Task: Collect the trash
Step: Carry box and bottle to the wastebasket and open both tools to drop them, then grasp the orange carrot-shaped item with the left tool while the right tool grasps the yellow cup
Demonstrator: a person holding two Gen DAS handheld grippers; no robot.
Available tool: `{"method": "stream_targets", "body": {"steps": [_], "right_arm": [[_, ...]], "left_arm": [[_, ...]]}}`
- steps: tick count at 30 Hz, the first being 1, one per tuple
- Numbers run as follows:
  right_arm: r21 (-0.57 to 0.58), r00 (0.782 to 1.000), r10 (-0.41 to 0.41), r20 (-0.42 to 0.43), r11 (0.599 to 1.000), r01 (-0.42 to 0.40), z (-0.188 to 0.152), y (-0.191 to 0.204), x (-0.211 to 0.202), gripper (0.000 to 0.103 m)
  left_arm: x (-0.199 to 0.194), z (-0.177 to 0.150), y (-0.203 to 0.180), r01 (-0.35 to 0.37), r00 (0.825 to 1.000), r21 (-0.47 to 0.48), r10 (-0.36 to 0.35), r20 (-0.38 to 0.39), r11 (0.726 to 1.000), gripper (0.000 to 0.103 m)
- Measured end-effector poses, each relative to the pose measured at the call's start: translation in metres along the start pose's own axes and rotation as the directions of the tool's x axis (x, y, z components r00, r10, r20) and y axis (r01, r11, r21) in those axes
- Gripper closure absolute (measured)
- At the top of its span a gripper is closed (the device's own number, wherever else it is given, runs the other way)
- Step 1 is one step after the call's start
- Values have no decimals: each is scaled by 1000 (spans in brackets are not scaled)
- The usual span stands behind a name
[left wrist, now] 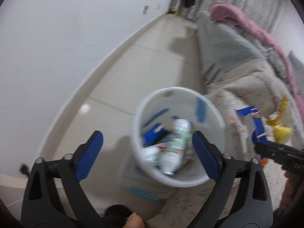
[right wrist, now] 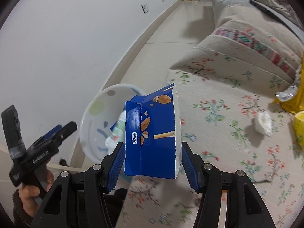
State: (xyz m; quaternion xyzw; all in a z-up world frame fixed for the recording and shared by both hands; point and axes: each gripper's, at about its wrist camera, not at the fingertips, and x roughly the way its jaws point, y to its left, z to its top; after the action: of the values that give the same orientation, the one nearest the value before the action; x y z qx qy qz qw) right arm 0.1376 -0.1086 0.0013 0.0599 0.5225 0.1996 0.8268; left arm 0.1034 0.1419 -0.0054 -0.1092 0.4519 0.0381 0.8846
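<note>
The floral cream bed cover (right wrist: pixel 228 114) is spreading under the right gripper (right wrist: pixel 153 163), the white plastic trash bin (left wrist: pixel 176 138) is sitting between the wide-open left gripper (left wrist: pixel 146 157) fingers, and the right one is clamping a flattened blue almond-snack carton (right wrist: pixel 152 133) just right of that bin.

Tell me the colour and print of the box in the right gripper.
The box is blue, printed with almonds and biscuit sticks; the right wrist view shows it best.
</note>
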Motion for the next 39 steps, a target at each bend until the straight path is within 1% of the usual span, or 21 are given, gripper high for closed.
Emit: {"method": "stream_targets", "body": {"steps": [3, 7, 10, 14, 17, 19, 22, 25, 27, 34, 39], "right_arm": [[-19, 1000, 11, -9, 1000, -11, 5, 9, 13, 43], [-24, 999, 21, -26, 999, -22, 11, 21, 33, 43], [-26, 999, 29, -34, 999, -30, 15, 27, 44, 42], [-45, 999, 33, -36, 998, -35, 19, 39, 55, 41], [-62, 999, 42, -26, 997, -44, 26, 47, 62, 38], [-66, 998, 60, -20, 996, -62, 29, 47, 60, 28], [-52, 997, 79, -3, 996, -79, 30, 43, 53, 22], [-38, 996, 93, 12, 995, -92, 28, 39, 44, 22], [-41, 996, 83, 18, 996, -82, 25, 36, 38, 22], [-71, 998, 21, 54, 997, -17, 11, 26, 9, 21], [-62, 997, -22, 72, 998, 26, 3, 5, -15, 21]], "left_arm": [[-3, 0, 13, -63, 998, -19, 63, -5, 998, 5], [-7, 0, 25, -87, 996, -29, 86, -10, 996, 5], [-8, 0, 30, -91, 996, -33, 91, -14, 995, 5], [-7, 1, 35, -75, 997, -60, 73, -28, 995, 5], [-7, 2, 35, -65, 998, -68, 64, -26, 996, 5], [-8, 2, 32, -63, 998, -67, 61, -24, 996, 5], [-8, 2, 31, -54, 998, -66, 53, -24, 996, 5], [-10, 2, 30, -33, 999, -65, 31, -23, 997, 5], [-11, 2, 27, -21, 1000, -63, 19, -22, 998, 5], [-14, 1, 15, 6, 1000, -45, -7, -19, 999, 5], [-15, 0, 2, 15, 1000, -23, -15, -13, 1000, 5]]}}
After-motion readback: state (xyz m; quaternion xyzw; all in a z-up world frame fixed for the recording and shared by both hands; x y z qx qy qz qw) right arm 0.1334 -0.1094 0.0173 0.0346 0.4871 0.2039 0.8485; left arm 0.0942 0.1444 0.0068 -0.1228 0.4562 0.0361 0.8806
